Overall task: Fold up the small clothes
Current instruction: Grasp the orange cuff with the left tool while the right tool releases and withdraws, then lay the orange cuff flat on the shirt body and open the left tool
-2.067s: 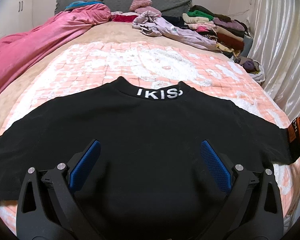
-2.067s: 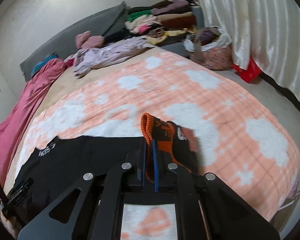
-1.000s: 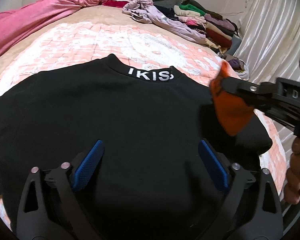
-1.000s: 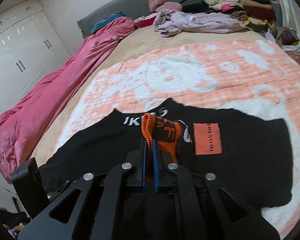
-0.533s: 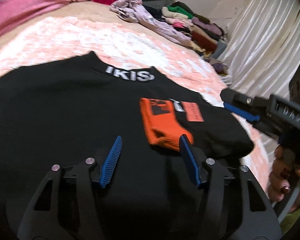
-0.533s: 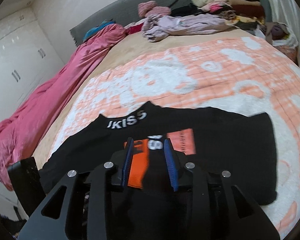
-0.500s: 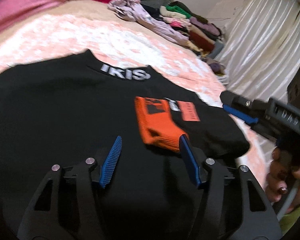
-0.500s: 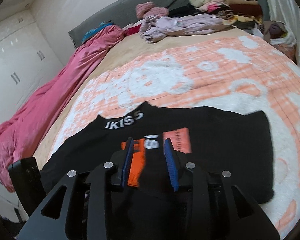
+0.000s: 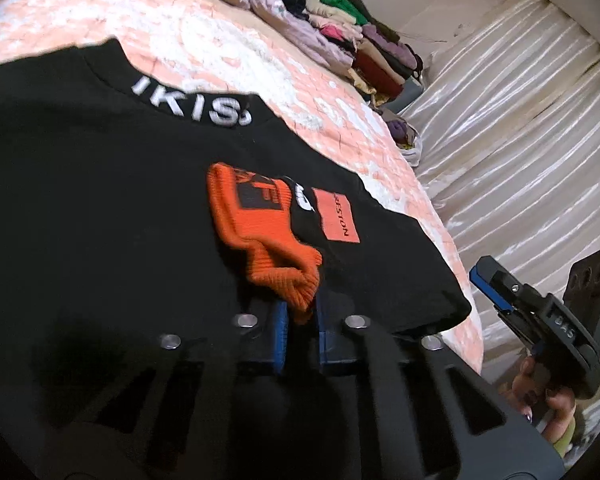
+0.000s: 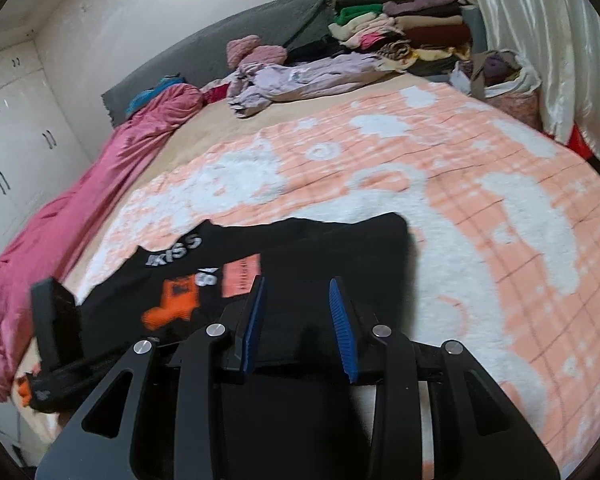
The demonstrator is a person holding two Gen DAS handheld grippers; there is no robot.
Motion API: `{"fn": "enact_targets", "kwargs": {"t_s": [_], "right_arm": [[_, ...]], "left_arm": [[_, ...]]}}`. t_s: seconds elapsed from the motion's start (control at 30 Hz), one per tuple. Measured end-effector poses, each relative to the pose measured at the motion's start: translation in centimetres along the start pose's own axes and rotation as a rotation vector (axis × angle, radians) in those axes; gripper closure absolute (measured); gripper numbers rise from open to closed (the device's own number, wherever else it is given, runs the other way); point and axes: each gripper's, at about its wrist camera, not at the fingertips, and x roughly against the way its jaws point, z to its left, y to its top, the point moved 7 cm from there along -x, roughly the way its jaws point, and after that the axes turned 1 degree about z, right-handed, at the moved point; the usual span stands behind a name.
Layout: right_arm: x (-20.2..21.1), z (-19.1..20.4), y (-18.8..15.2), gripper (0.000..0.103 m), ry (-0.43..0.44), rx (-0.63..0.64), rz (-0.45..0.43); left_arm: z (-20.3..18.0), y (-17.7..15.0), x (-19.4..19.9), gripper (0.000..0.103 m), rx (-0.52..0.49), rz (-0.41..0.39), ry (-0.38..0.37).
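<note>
A black sweatshirt (image 9: 100,216) with white collar lettering lies flat on the bed. Its right sleeve is folded in across the body, the orange cuff (image 9: 256,232) and an orange patch (image 9: 337,221) on top. My left gripper (image 9: 299,312) is shut on the cuff's near end. My right gripper (image 10: 296,320) is open and empty, hovering over the folded right side of the sweatshirt (image 10: 332,264). It also shows at the right in the left wrist view (image 9: 490,284).
The bed has an orange and white blanket (image 10: 480,200). A pink duvet (image 10: 80,192) lies along the left. Loose lilac clothes (image 10: 300,80) and a stack of folded clothes (image 10: 404,28) sit at the head. A bag (image 10: 504,76) and curtains (image 9: 520,140) stand on the right.
My right gripper folded the sleeve inward, let go of the cuff and drew back to the right. My left gripper moved in and shut on the cuff.
</note>
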Motion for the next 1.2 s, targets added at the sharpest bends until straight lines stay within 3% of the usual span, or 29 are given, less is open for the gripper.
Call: {"fn": "enact_targets", "kwargs": {"t_s": [0.2,0.4,0.5,0.67,0.9,1.1,1.2], "right_arm": [[-0.1,-0.8,-0.1,0.070,-0.029,0.001,-0.005],[0.0,0.0,-0.4,0.069,-0.038,0.035,-0.006],[-0.2,0.5,-0.5,0.069,-0.043,0.052,-0.001],[-0.4,1.8,-0.9,0.069,-0.047,0.094,0.003],[-1.6,3.5,-1.8,0.068,-0.067,0.174,0.020],[-3.0,4.7,-3.0,0.068,-0.049,0.192,0.058],[-3.5,5.3,-3.6,0.068,-0.044,0.202,0.073]], "left_arm": [[-0.6,1.8,4.8,0.099,-0.092,-0.141,0.084],[0.0,2.7,10.6,0.099,-0.168,-0.275,0.271],[1.6,2.0,11.1,0.099,-0.136,-0.250,0.328],[4.4,1.5,11.3,0.099,-0.044,-0.217,0.318],[5.2,0.9,13.5,0.099,-0.035,-0.240,0.333],[7.8,-0.1,12.6,0.098,0.037,-0.164,0.336],[7.6,-0.2,13.1,0.097,0.037,-0.179,0.319]]}}
